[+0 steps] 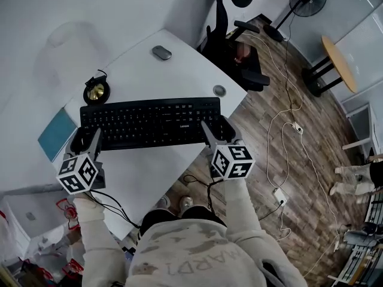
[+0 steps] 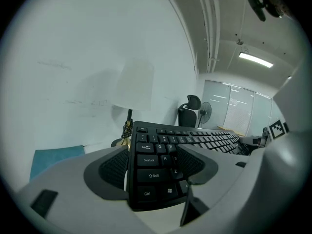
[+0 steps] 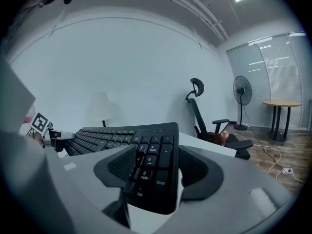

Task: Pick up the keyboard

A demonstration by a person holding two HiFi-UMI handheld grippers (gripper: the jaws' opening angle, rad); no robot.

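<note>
The left tool (image 1: 91,141) clamps the left end of the black Lenovo keyboard (image 1: 152,121), and the right tool (image 1: 214,135) clamps its right end, over the white bench (image 1: 149,172). Beyond the keyboard lies a grey mouse (image 1: 161,52).

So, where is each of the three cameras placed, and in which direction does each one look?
Head view: on the person's head, looking steeply down at the long black plastic keyboard on the white desk; both pale sleeves, the left gripper and the right gripper show.
Left gripper view: on the left gripper, looking along the keyboard from its Ctrl end; its own fingers show.
Right gripper view: on the right gripper, looking the opposite way from the number-pad end; its own fingers show.
Shared: all three show the keyboard and the black office chair.
</note>
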